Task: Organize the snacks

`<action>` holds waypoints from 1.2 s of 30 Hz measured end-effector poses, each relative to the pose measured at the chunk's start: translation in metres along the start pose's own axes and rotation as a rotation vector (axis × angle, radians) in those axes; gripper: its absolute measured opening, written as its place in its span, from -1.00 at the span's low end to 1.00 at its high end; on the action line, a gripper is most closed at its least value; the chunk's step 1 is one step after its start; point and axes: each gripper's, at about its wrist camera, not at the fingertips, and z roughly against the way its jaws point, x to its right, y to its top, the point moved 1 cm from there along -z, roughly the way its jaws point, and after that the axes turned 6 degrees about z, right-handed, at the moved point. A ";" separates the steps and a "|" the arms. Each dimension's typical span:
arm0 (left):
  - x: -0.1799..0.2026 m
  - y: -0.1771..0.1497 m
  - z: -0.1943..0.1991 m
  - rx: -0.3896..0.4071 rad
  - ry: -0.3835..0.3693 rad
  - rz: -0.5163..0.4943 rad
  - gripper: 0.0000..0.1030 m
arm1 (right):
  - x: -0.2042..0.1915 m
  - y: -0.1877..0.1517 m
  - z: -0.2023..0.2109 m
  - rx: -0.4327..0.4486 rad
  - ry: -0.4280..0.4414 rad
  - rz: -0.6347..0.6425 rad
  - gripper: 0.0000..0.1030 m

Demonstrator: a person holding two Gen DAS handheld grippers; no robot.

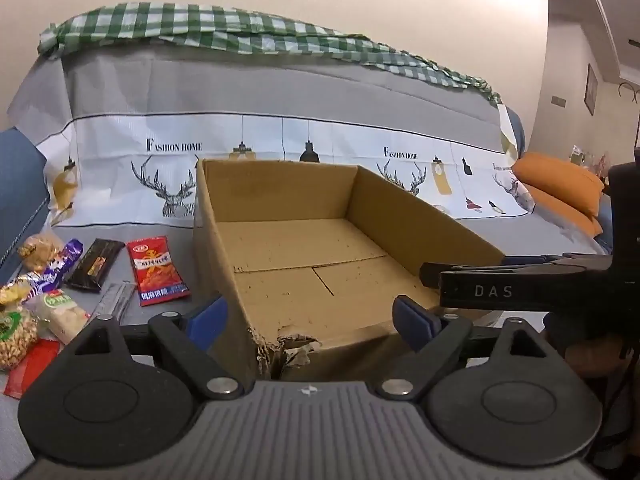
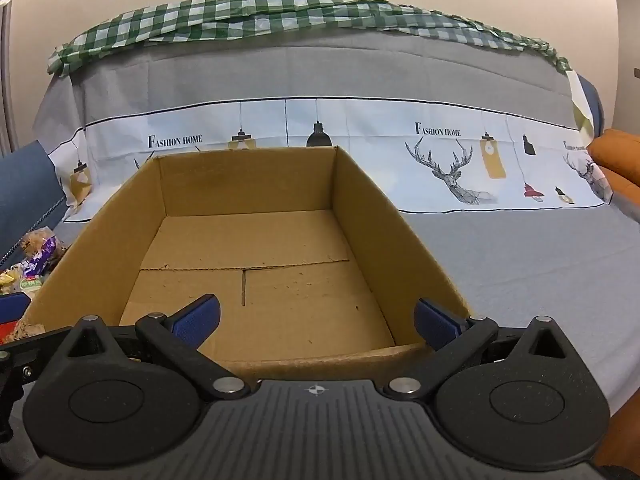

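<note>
An open cardboard box (image 1: 248, 200) (image 2: 368, 216) with nothing in it sits on a grey cloth. Left of it lie several snack packs: a red packet (image 1: 156, 270), a black bar (image 1: 95, 265), a purple wrapper (image 1: 60, 270), a clear silver stick (image 1: 116, 300), a white-and-green pack (image 1: 64, 312) and a peanut bag (image 1: 14, 338). My left gripper (image 1: 310, 322) hovers open over the box's torn near corner, nothing between its blue pads. My right gripper (image 2: 316, 322) is open above the box's near wall, also holding nothing. It shows in the left wrist view as a black body (image 1: 520, 290).
A sofa back draped in grey printed cloth (image 2: 320, 80) and a green checked cloth (image 2: 280, 12) rises behind the box. Orange cushions (image 1: 560, 184) lie far right. Bare grey cloth (image 2: 520, 260) stretches right of the box. A red bag (image 1: 28, 368) lies at the near left.
</note>
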 end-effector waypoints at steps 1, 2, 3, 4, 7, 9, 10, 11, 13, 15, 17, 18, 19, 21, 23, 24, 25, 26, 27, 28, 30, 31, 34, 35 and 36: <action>0.001 0.000 0.001 0.005 0.001 -0.002 0.84 | 0.000 -0.001 0.000 0.004 0.000 0.002 0.98; -0.001 0.000 0.002 0.009 -0.002 -0.003 0.87 | 0.000 -0.002 -0.001 0.009 0.001 0.004 0.98; -0.001 0.000 0.002 0.012 -0.002 -0.003 0.88 | 0.000 -0.003 -0.001 0.013 0.000 0.007 0.98; -0.002 0.000 0.002 0.013 -0.003 -0.002 0.88 | 0.002 -0.002 0.002 0.024 -0.013 0.010 0.98; -0.004 -0.001 0.002 0.010 -0.002 -0.005 0.88 | 0.000 -0.001 0.007 0.038 -0.027 0.005 0.98; -0.005 -0.001 0.002 0.009 0.000 -0.008 0.88 | -0.002 0.002 0.009 0.034 -0.024 -0.002 0.98; -0.005 -0.001 0.003 0.009 0.000 -0.009 0.88 | 0.004 -0.005 0.006 0.042 -0.008 -0.011 0.98; -0.005 -0.001 0.003 0.009 0.000 -0.009 0.88 | 0.004 -0.005 0.006 0.042 -0.008 -0.011 0.98; -0.005 0.000 0.002 0.010 0.000 -0.012 0.88 | 0.004 -0.005 0.006 0.040 0.004 -0.021 0.98; -0.006 0.000 0.002 0.010 -0.002 -0.014 0.88 | 0.000 -0.004 0.007 0.045 0.005 -0.007 0.97; -0.007 0.000 0.002 0.011 -0.002 -0.012 0.88 | 0.000 -0.003 0.006 0.048 0.006 -0.006 0.95; -0.007 0.000 0.003 0.012 -0.003 -0.011 0.88 | -0.001 -0.003 0.007 0.051 0.014 -0.011 0.94; -0.007 0.000 0.003 0.012 -0.002 -0.011 0.88 | 0.000 -0.003 0.006 0.051 0.019 -0.013 0.91; -0.008 0.000 0.003 0.013 -0.004 -0.010 0.88 | 0.001 -0.003 0.006 0.047 0.024 -0.019 0.86; -0.008 0.001 0.003 0.014 -0.005 -0.009 0.88 | 0.002 -0.004 0.005 0.040 0.032 -0.031 0.84; -0.008 0.001 0.003 0.014 -0.006 -0.009 0.88 | 0.003 -0.004 0.004 0.042 0.027 -0.031 0.83; -0.008 0.001 0.003 0.014 -0.006 -0.009 0.88 | 0.003 -0.004 0.004 0.041 0.021 -0.026 0.82; -0.008 0.001 0.003 0.015 -0.006 -0.009 0.88 | 0.003 -0.003 0.005 0.045 0.017 -0.024 0.81; -0.008 0.001 0.003 0.015 -0.006 -0.008 0.88 | 0.003 -0.003 0.005 0.045 0.017 -0.024 0.81; -0.008 0.001 0.004 0.017 -0.007 -0.008 0.88 | 0.003 -0.003 0.005 0.046 0.017 -0.027 0.81; -0.008 0.002 0.004 0.020 -0.008 -0.009 0.88 | 0.003 -0.004 0.006 0.055 0.015 -0.022 0.79; -0.008 0.002 0.004 0.020 -0.007 -0.010 0.88 | 0.003 -0.004 0.006 0.055 0.015 -0.022 0.77; -0.010 0.002 0.004 0.018 -0.003 -0.015 0.88 | 0.001 -0.006 0.007 0.062 0.019 -0.021 0.69; -0.011 0.002 0.004 0.018 -0.001 -0.018 0.88 | 0.001 -0.004 0.008 0.060 0.022 -0.021 0.63; -0.012 0.002 0.005 0.020 0.004 -0.021 0.88 | 0.001 -0.004 0.008 0.060 0.022 -0.021 0.60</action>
